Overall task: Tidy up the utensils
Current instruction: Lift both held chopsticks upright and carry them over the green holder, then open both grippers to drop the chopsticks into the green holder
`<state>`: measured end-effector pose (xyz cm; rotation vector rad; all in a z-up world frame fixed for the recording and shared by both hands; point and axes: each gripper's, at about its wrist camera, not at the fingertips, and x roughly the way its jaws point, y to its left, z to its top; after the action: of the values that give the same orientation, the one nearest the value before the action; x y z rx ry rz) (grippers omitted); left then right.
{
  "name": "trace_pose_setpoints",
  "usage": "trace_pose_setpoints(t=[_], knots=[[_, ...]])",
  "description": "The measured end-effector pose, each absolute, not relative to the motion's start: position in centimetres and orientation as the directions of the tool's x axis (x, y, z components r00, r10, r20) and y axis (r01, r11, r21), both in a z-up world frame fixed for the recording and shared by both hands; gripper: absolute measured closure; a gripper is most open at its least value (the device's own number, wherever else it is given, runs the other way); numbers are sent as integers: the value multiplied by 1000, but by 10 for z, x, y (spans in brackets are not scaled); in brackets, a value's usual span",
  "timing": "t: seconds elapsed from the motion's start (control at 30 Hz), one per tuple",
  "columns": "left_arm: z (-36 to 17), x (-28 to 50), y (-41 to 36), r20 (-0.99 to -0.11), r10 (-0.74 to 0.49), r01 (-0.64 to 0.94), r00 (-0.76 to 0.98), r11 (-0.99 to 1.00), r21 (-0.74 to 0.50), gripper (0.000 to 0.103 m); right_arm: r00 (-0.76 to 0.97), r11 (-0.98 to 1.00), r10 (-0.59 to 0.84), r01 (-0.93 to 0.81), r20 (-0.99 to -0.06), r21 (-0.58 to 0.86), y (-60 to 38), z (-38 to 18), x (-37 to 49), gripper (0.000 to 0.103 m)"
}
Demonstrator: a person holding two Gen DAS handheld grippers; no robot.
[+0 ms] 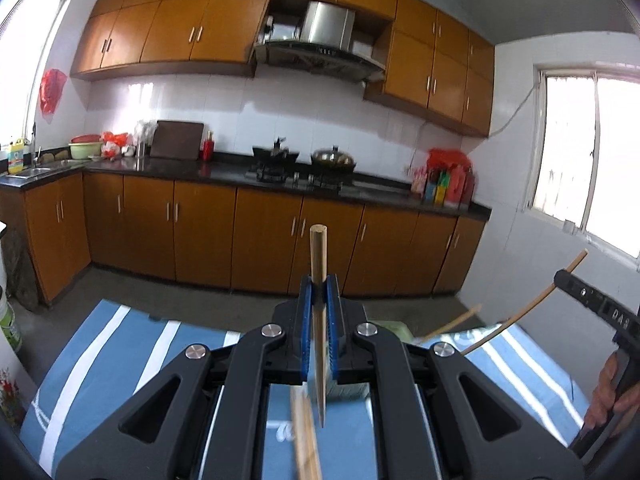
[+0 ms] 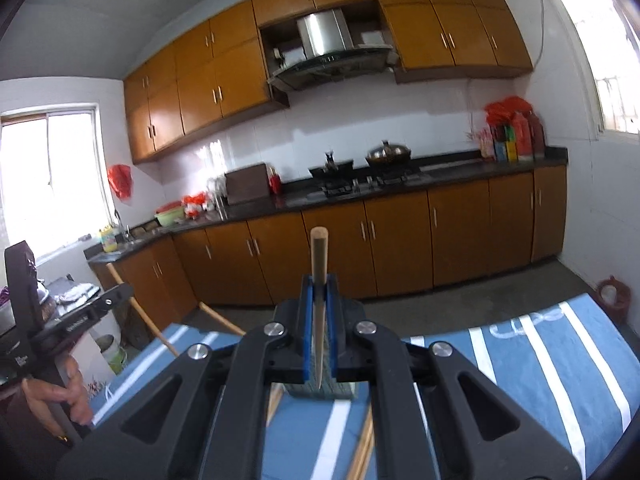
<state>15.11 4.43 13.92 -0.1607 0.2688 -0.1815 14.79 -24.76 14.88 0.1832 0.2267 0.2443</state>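
Note:
My left gripper [image 1: 319, 282] is shut on a wooden chopstick [image 1: 318, 256] that stands upright between the blue pads, its blunt end on top. My right gripper [image 2: 319, 282] is shut on a second chopstick [image 2: 319, 256] in the same way. Both are raised above a table with a blue, white-striped cloth [image 1: 120, 344]. The right gripper [image 1: 562, 278] also shows at the right edge of the left wrist view with its slanted chopstick [image 1: 528, 308]. In the right wrist view, the left gripper [image 2: 124, 292] and its chopstick [image 2: 140, 312] appear at the left. Loose chopsticks [image 2: 364, 448] lie on the cloth [image 2: 560, 360].
A grey-green container [image 2: 320, 391] sits on the cloth beneath the grippers, mostly hidden. Another chopstick [image 1: 452, 325] sticks up near it. A hand [image 1: 612, 392] grips the right tool's handle. Beyond the table are orange kitchen cabinets [image 1: 260, 240], a dark counter and a stove [image 1: 300, 172].

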Motion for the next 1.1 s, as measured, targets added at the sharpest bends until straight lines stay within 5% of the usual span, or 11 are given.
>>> trace_pose_setpoints(t=[0.43,0.8,0.97,1.1], knots=[[159,204,1,-82,-125,106,989,974,-198,96,966,967,181,-141,-184,213,-231,134,221,96],[118,229,-10,-177,-151,116,973,974,-194,96,941,960,214,-153,-261,237,-226,104,248,95],[116,230,-12,-200,-156,119,967,976,-183,94,940,958,206,-138,-273,250,-229,101,247,78],[120,224,-10,-198,-155,119,968,976,-183,94,942,956,203,-133,-266,260,-231,104,243,78]])
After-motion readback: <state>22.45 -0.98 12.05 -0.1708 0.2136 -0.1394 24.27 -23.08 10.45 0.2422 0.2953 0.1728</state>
